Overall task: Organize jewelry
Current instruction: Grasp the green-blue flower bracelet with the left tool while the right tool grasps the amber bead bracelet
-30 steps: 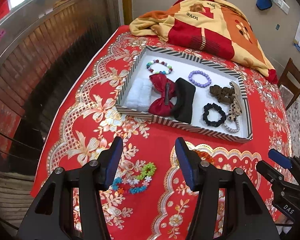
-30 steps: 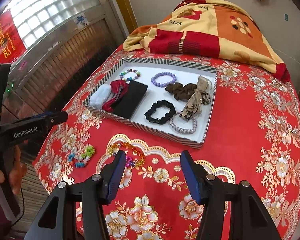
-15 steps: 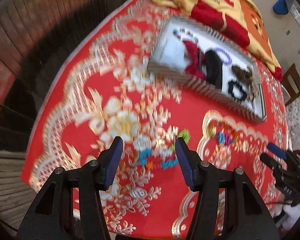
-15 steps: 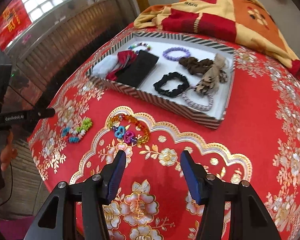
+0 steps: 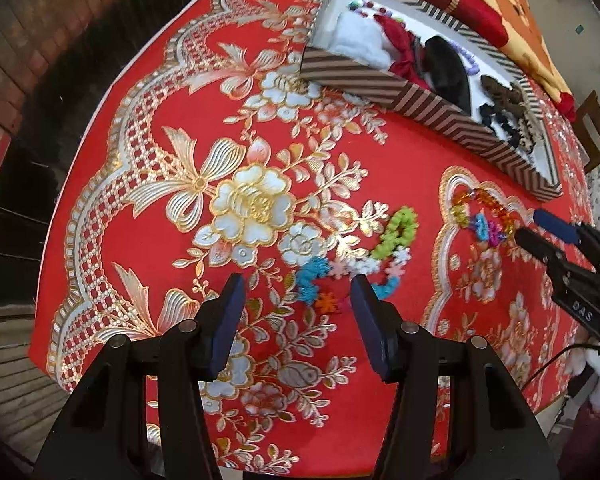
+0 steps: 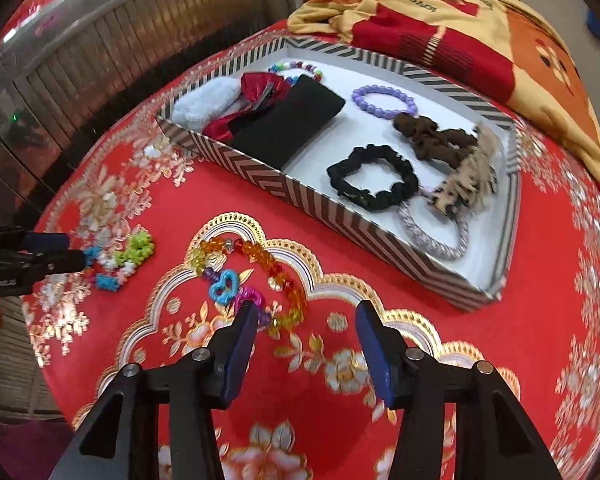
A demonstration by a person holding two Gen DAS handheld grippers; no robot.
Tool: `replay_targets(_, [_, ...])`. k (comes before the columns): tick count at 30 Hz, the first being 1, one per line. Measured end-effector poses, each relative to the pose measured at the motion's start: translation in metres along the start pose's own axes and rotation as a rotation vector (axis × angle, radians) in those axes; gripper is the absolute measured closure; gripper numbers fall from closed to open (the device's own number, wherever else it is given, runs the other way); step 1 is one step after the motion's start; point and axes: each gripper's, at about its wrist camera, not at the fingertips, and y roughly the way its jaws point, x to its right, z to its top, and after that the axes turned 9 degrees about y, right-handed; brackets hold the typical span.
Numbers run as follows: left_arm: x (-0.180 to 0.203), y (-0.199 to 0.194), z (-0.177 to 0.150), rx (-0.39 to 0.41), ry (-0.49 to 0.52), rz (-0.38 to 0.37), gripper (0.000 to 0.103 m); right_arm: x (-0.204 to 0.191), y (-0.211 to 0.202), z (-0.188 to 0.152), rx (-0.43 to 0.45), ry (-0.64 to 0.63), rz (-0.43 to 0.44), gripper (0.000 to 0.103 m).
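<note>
Looking down my left gripper (image 5: 296, 300), I see its jaws standing wide and empty, just as they were a second ago, but the flower-bead bracelet (image 5: 356, 258) that lay low and small between them now fills the lower centre of the frame, its blue and orange beads sitting just past the fingertips. The striped tray (image 5: 428, 110) has slid from the middle up into the upper right corner, and the red tablecloth (image 5: 148, 216) takes over most of the view.

On my right gripper (image 6: 306, 320) the jaws are closing with nothing between the pads; the left fingertip now overlaps the pink end of the amber bead bracelet (image 6: 260, 258), which a second ago sat clear above it. The blue heart charm (image 6: 222, 286) lies inside that ring, left of centre. The tray (image 6: 340, 208) has grown larger and tilted across the upper half. The left gripper's tip (image 6: 56, 252) pokes in at mid-left, near the flower-bead bracelet (image 6: 120, 258).
</note>
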Motion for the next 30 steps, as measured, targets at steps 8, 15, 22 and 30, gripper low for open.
replay_targets(8, [0.004,0.014,0.002,-0.036,0.036,-0.032,0.049,0.000,0.013,0.007,-0.029,-0.008,-0.008,0.054])
replay_targets(15, [0.005,0.017,0.009,-0.038,0.050,0.002,0.049,0.000,0.018,0.009,-0.041,-0.013,-0.009,0.054])
replay_targets(22, [0.008,0.021,0.014,-0.070,0.147,0.069,0.049,-0.002,0.022,0.015,-0.036,-0.027,-0.016,0.054])
replay_targets(30, [0.003,0.021,0.019,-0.070,0.131,0.050,0.048,-0.003,0.023,0.020,-0.037,-0.036,-0.029,0.054])
